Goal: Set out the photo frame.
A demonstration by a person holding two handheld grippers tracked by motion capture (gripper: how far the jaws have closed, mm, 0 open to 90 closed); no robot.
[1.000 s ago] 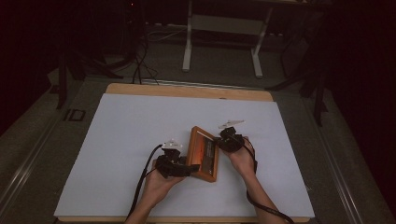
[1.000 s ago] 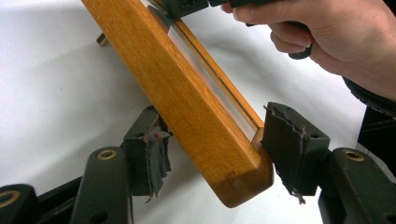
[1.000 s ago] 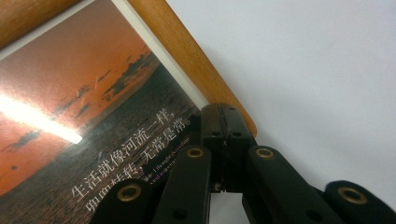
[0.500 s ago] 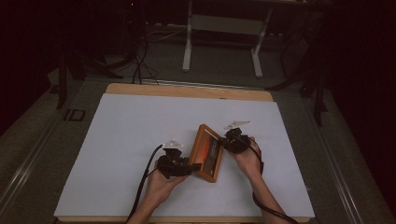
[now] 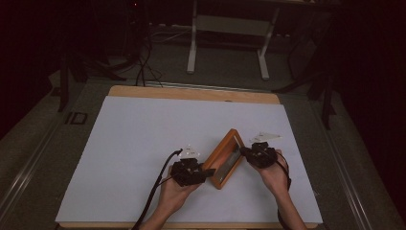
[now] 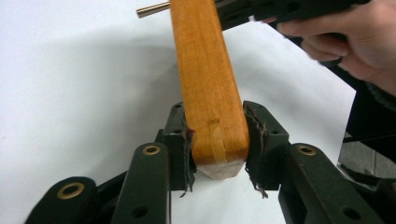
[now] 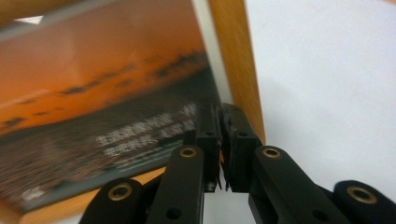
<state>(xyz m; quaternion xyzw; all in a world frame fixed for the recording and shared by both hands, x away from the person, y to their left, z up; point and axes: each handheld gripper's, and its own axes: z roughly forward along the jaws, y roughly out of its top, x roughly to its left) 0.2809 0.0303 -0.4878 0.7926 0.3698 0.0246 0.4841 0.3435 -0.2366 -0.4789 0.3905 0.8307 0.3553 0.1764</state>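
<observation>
So my left gripper (image 6: pixel 215 140) has just been closing and now pinches the orange wooden picture frame's (image 5: pixel 224 157) edge; my right gripper (image 7: pixel 220 122) sits nearly pressed together beside it.

One wooden picture frame (image 5: pixel 225 158) stands tilted on one bench (image 5: pixel 143 124). Two tools work at it, the left tool (image 5: pixel 207 171) and the right tool (image 5: pixel 244 152), held by two hands.
</observation>
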